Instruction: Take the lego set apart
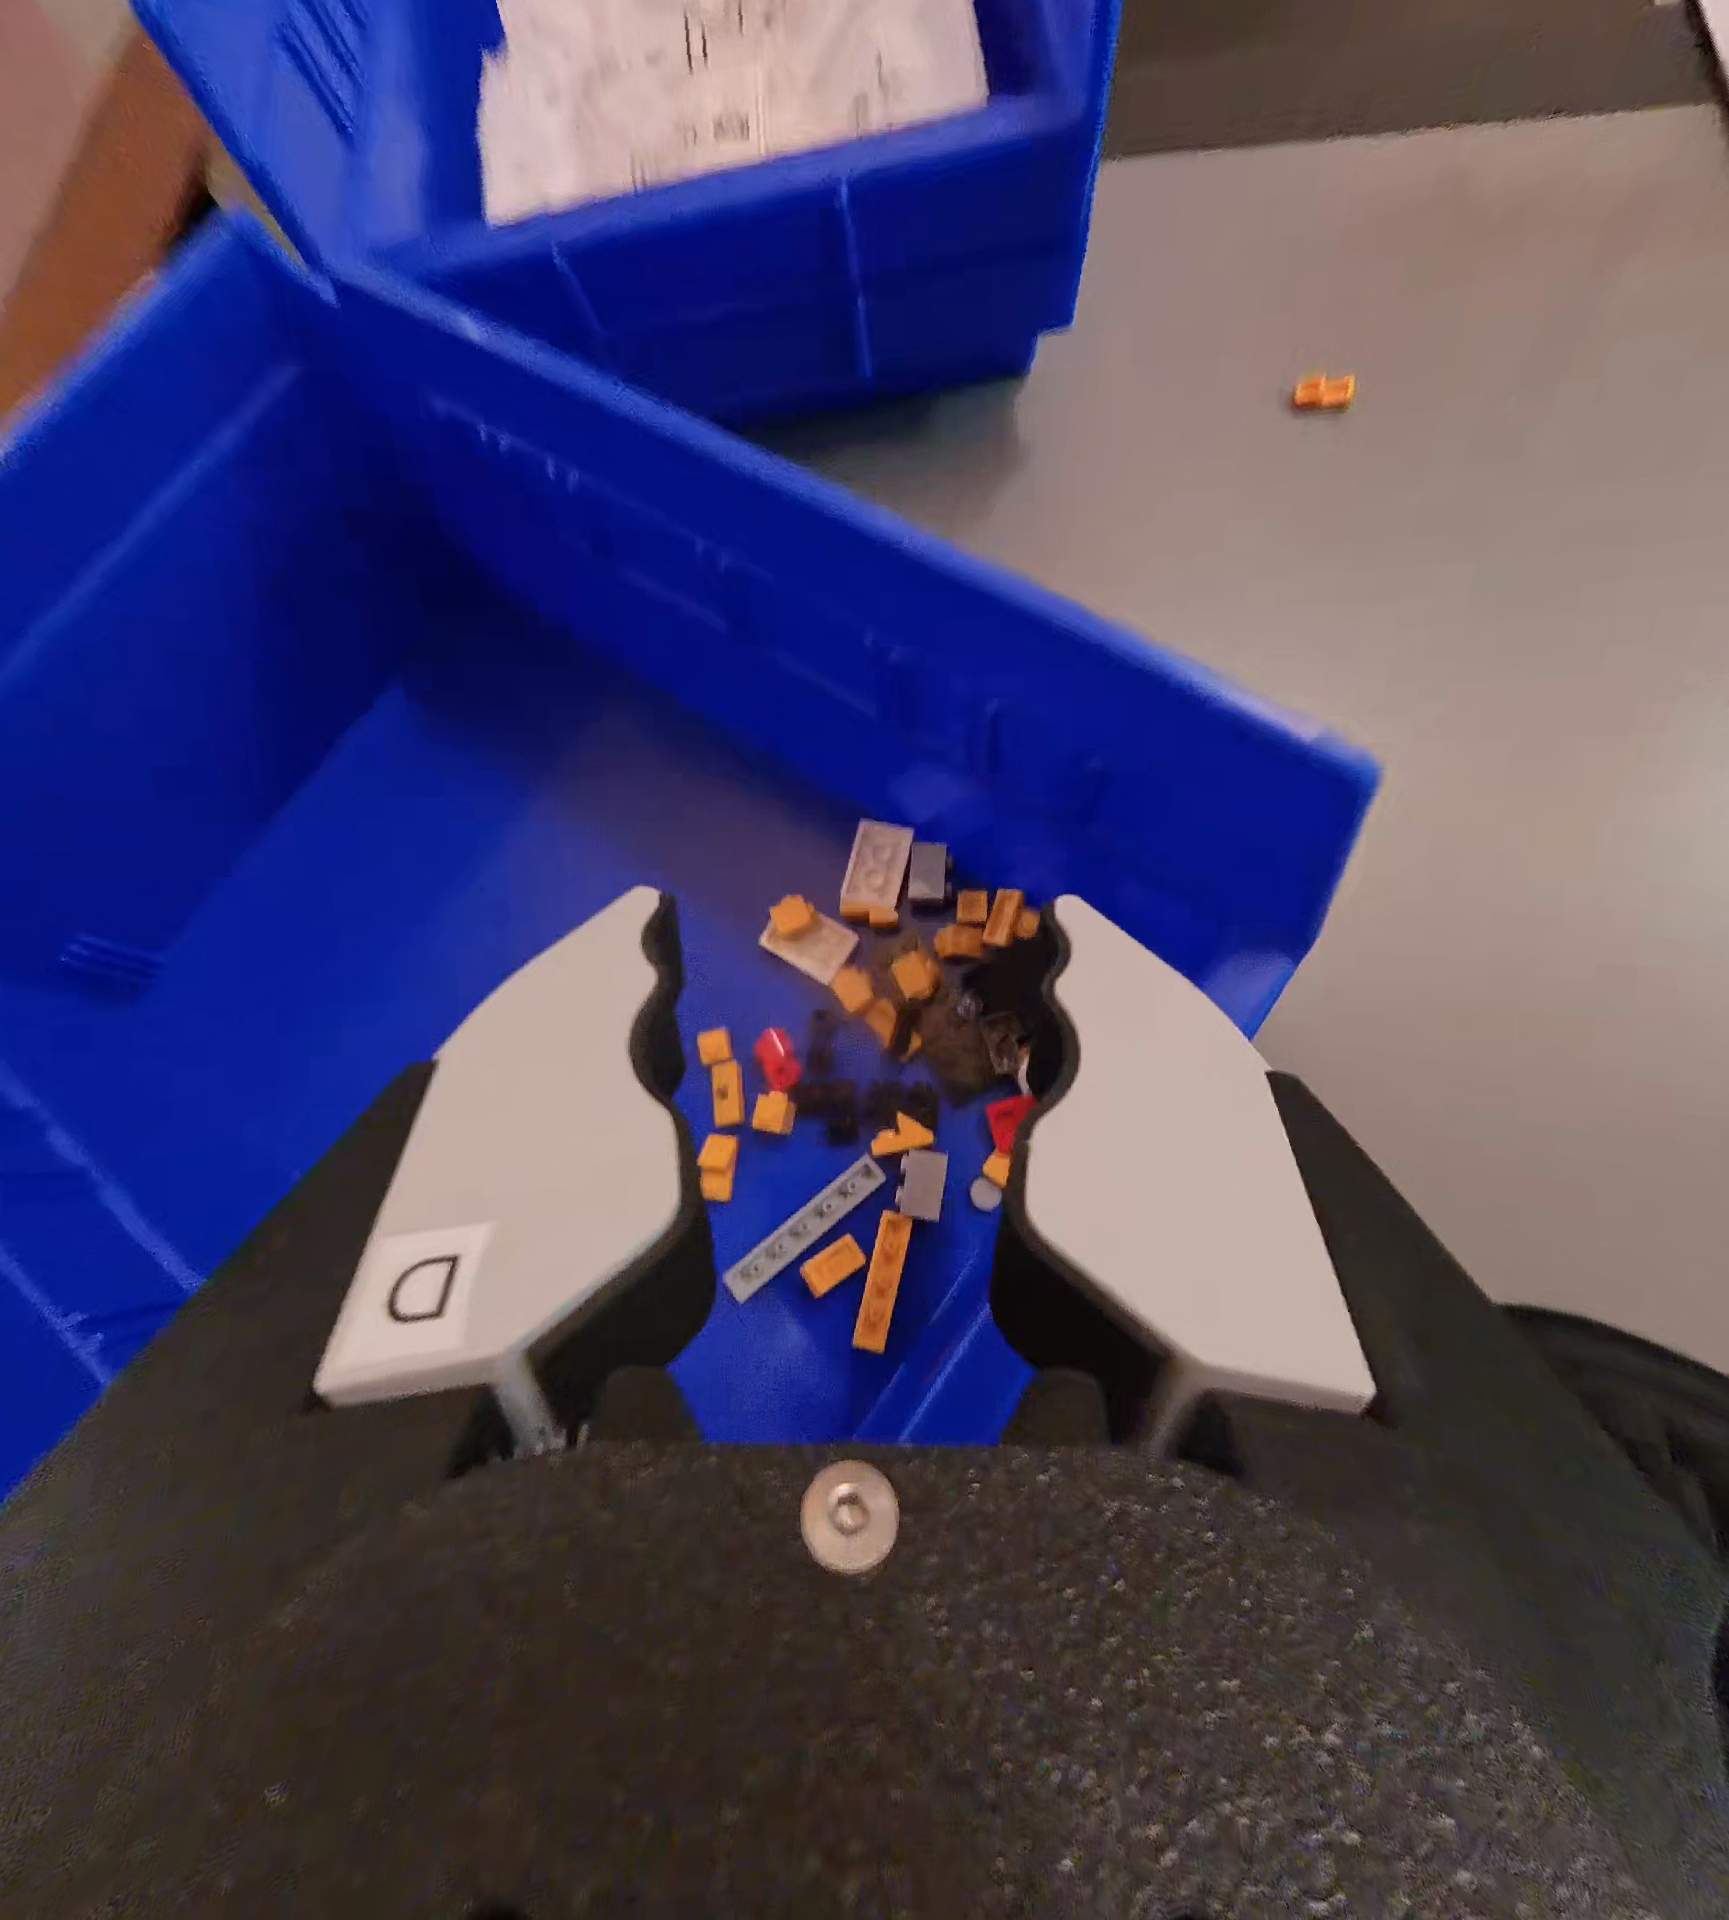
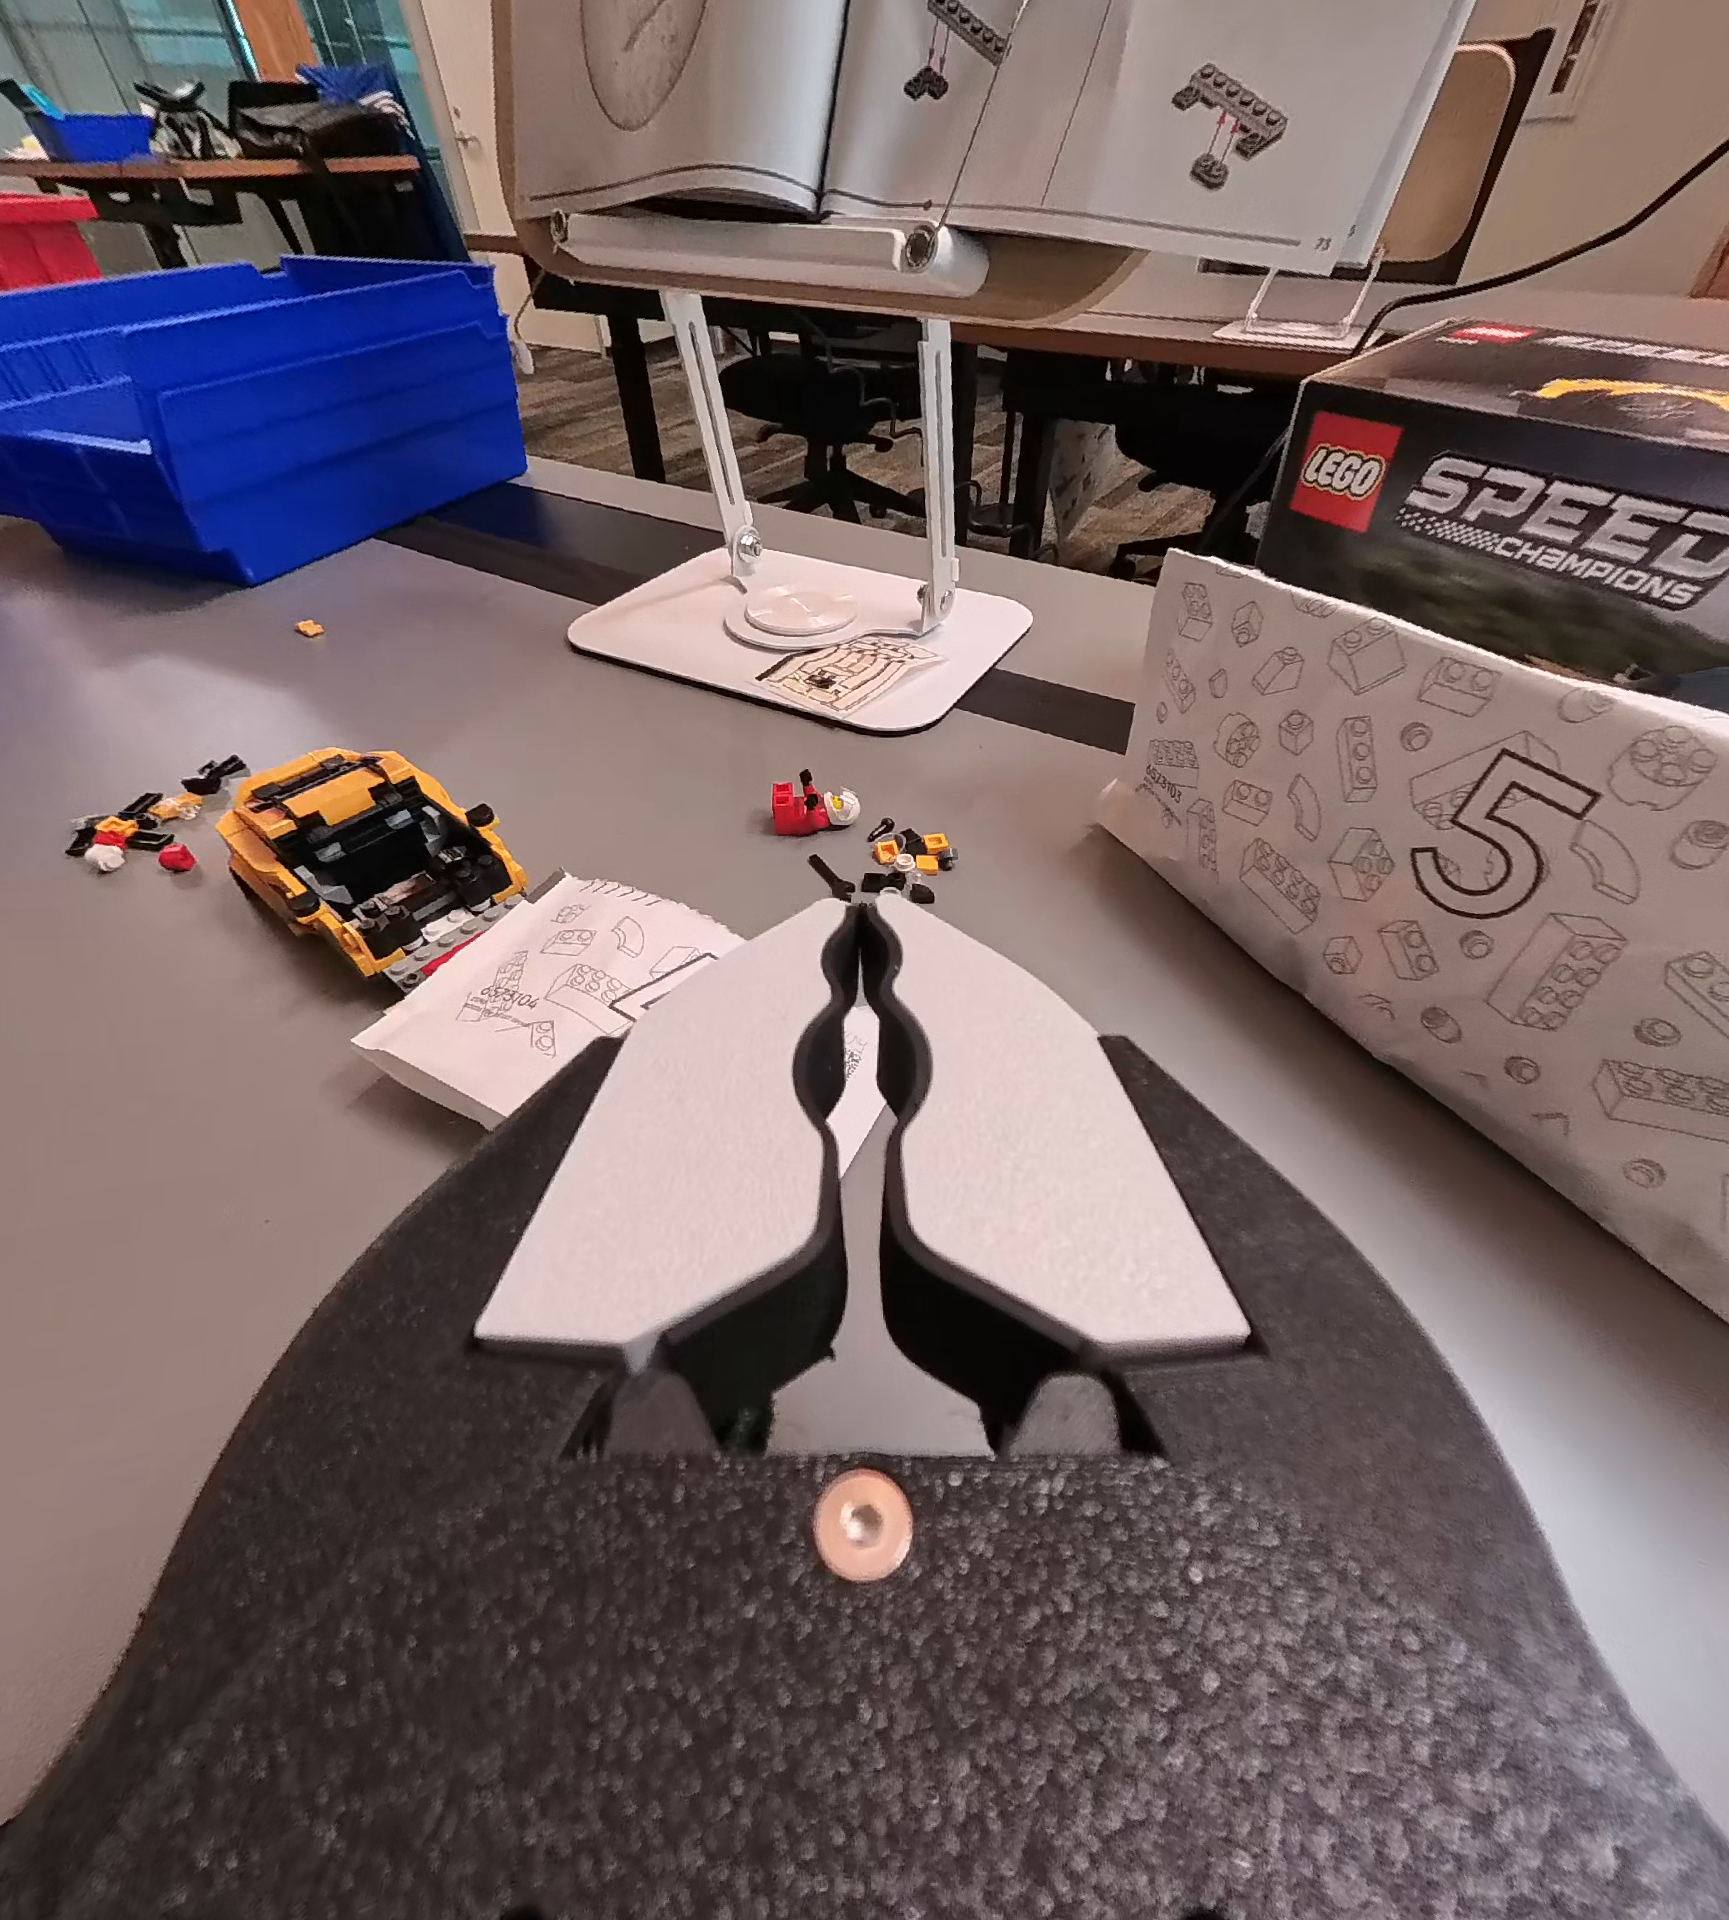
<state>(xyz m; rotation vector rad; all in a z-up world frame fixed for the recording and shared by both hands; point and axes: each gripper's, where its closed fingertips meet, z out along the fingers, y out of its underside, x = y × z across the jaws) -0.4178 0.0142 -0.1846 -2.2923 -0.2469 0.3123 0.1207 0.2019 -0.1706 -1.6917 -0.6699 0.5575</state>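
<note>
The left gripper (image 1: pixel 860 940) fills the bottom of its frame, jaws spread wide with nothing between them, hanging over a blue bin (image 1: pixel 340 727). Loose bricks (image 1: pixel 860 1060), orange, grey, black and red, lie heaped on the bin floor at frame centre. Beyond it, at the top, a second bin (image 1: pixel 735 270) holds paper, and a lone orange piece (image 1: pixel 1323 391) sits on the grey worktop (image 1: pixel 1411 582) at upper right. The right gripper (image 2: pixel 862 912) sits low in its frame, jaws closed tip to tip and empty. Just past them lies a paper bag (image 2: pixel 538 997), and touching its far edge, at centre left, the half-stripped yellow car (image 2: pixel 372 852). Small parts (image 2: pixel 138 816) lie left of the car. A larger bag (image 2: pixel 1525 914) leans on the box (image 2: pixel 1566 499) at right; a book stand (image 2: pixel 808 623) stands farther back.
</note>
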